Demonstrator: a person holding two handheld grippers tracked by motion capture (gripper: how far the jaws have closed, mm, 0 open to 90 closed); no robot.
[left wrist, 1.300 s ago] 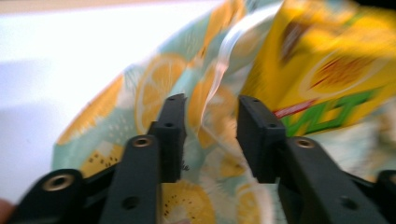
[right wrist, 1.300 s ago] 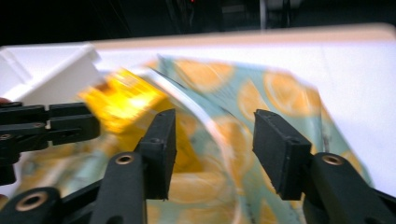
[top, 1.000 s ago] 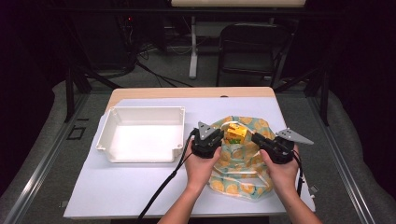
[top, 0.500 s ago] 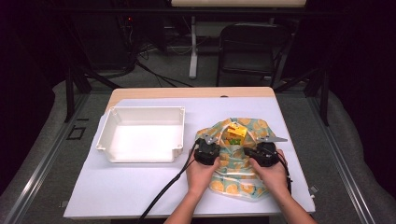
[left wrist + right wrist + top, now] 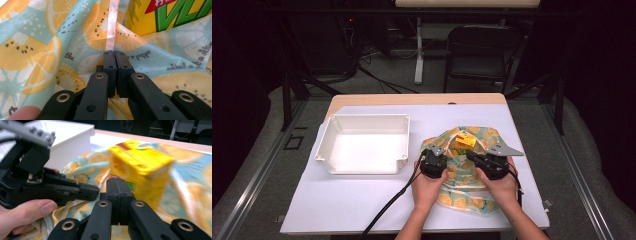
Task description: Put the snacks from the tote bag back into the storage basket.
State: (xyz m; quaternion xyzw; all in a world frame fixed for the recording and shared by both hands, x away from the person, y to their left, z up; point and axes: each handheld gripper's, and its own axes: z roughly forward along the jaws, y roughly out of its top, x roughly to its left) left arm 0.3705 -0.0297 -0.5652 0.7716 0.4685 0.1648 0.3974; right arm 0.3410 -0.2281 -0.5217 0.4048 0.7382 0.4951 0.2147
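Your left tongs [image 5: 113,53] are pressed together on a thin, pale seam of the fruit-print bag [image 5: 50,50], a soft, crinkled cloth or film patterned with orange slices on light blue. Your right tongs [image 5: 119,182] are also fully closed; whether they pinch any cloth you cannot tell from the right gripper view, where they sit just below the yellow carton [image 5: 142,162], a box-shaped drink pack that looks blurred. In the high view, both tongs lie in the centre right of the frame over the bag [image 5: 467,195], with the carton [image 5: 463,142] resting on the bag near its upper edge. To the left stands the white tray [image 5: 324,150], rigid, square and shallow, on the white-covered worktop [image 5: 337,210].

Compared with a second ago, both hands have come lower and closer together over the bag.
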